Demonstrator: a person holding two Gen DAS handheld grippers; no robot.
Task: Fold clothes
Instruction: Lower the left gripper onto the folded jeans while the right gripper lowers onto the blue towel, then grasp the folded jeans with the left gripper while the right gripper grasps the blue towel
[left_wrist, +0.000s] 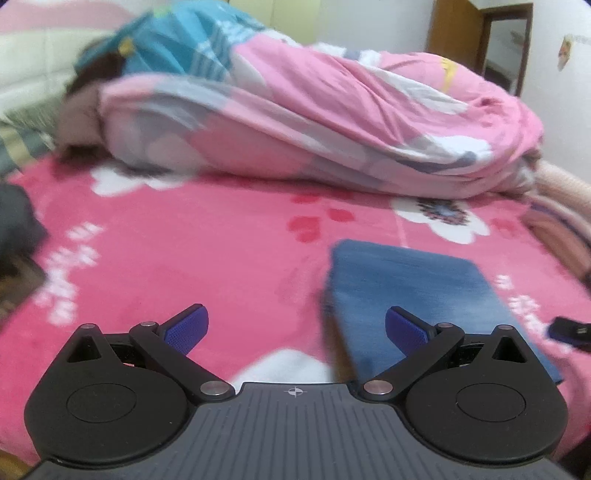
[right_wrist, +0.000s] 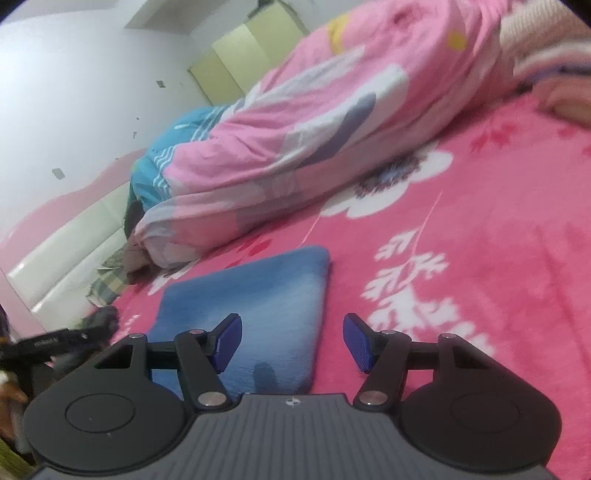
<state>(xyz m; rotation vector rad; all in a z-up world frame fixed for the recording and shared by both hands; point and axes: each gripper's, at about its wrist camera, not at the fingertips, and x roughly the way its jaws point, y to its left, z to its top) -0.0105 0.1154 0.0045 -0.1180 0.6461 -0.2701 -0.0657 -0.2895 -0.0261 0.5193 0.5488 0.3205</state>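
Bed surface (left_wrist: 184, 258) open left of the folded blue garment (left_wrist: 424, 295) — passage clear there. Rolled pink quilt (left_wrist: 332, 122) blocks the far side; dark object (left_wrist: 18, 221) obstructs the left edge.

folded jeans (right_wrist: 255, 314): 1 | quilt (left_wrist: 332, 122): 1 | tools (left_wrist: 295, 332): 2

White lettering on the pink blanket (left_wrist: 221, 258) — seemingly words — too blurred to read.
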